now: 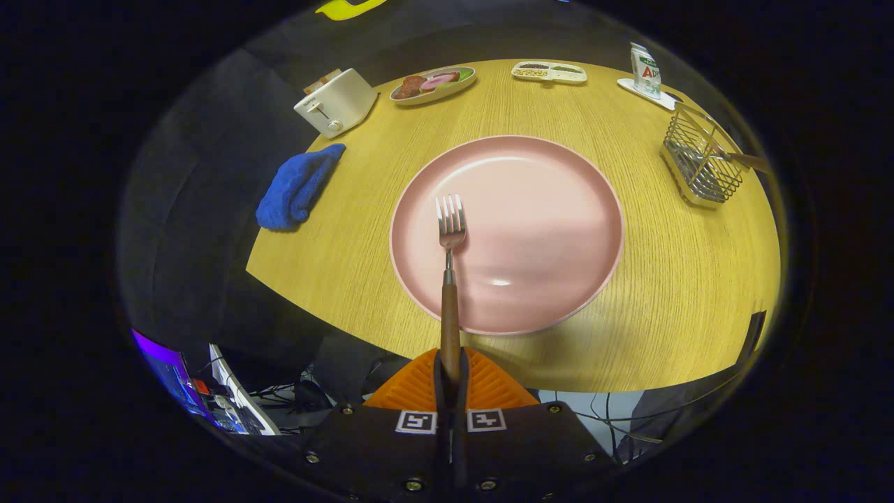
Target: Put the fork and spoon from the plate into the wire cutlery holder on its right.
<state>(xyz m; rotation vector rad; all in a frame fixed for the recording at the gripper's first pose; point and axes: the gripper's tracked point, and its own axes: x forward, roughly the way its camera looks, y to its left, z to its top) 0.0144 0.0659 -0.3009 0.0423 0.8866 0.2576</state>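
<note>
Wood-handled fork (450,279) sits clenched in our jaws above the pink plate (545,230); wire holder (702,164) stands right of the plate.

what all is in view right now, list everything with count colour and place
fork: 1, silver head with brown wooden handle, handle clamped between the fingers, tines out over the plate
plate: 1, pink, middle of the table, just ahead of the fingers
wire cutlery holder: 1, silver, right of the plate, a brown handle sticking out of it
table: 1, light wood, under everything
cloth: 1, blue, left of the plate
toaster: 1, white, beyond the cloth
food dish: 1, pale oval, far side beside the toaster
divided tray: 1, white, far side
carton: 1, white, on a small white tray beyond the holder
gripper: 1, jaws shut on the fork handle
</note>
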